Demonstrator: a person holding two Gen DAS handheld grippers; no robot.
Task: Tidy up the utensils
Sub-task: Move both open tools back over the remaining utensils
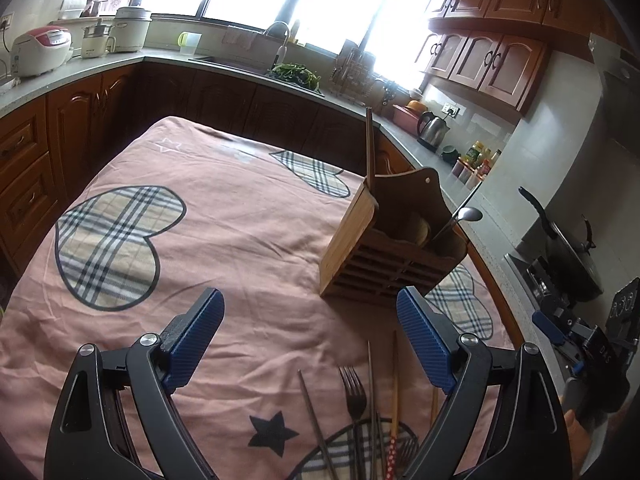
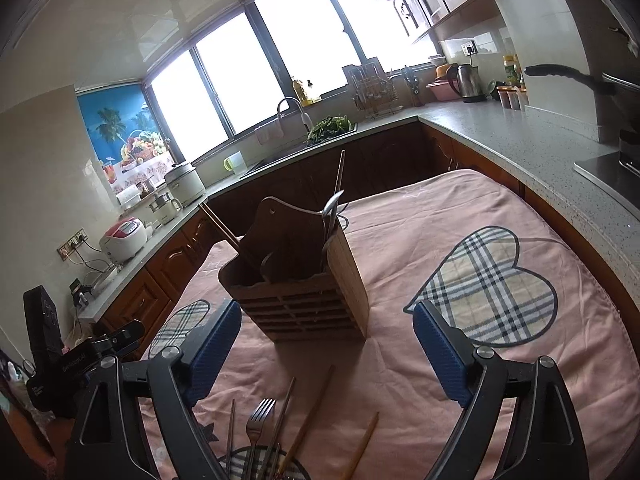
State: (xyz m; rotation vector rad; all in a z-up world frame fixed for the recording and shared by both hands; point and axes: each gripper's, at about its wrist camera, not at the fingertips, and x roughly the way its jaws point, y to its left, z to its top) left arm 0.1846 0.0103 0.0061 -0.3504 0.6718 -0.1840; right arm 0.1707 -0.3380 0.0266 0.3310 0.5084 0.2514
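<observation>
A wooden utensil holder (image 1: 384, 252) stands on a pink cloth-covered table (image 1: 240, 220); it also shows in the right wrist view (image 2: 304, 280). A metal spoon (image 1: 460, 218) and a brown chopstick (image 1: 369, 144) stand in it. On the cloth near me lie a fork (image 1: 354, 400), metal chopsticks (image 1: 316, 420) and wooden chopsticks (image 1: 395, 392). In the right wrist view the fork (image 2: 256, 420) and wooden chopsticks (image 2: 308, 420) lie below the holder. My left gripper (image 1: 310, 340) is open and empty above the loose utensils. My right gripper (image 2: 326, 350) is open and empty, just short of the holder.
Kitchen counters (image 2: 520, 132) wrap around the table, with a sink (image 1: 240, 64), rice cooker (image 1: 40, 50), kettle (image 1: 432, 130) and a wok (image 1: 568, 252) on the stove. The right gripper's body (image 1: 592, 344) shows at the left view's right edge.
</observation>
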